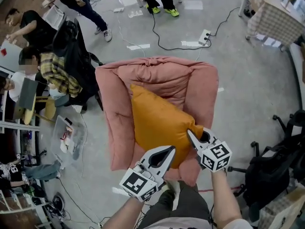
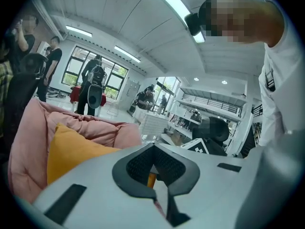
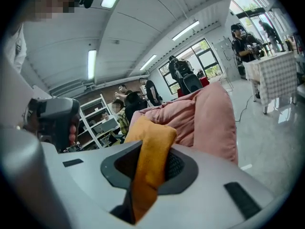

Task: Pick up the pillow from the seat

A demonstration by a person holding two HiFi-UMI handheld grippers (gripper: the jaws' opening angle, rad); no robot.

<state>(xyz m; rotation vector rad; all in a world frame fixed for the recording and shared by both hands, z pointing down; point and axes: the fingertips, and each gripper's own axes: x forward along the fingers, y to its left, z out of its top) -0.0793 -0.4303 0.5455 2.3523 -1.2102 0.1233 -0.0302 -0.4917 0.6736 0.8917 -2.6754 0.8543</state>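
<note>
Pillow (image 1: 159,123) (plump orange fabric) corner pinched.

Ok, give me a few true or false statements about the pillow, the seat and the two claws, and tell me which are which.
The pillow is orange. True.
The right claw is empty. False: a corner of the pillow is pinched between its jaws.
The seat is blue. False: it is pink.
A white power strip lies on the floor beyond the seat. True.
The left claw is far off to the side of the seat. False: its tip is at the pillow's near edge.
</note>
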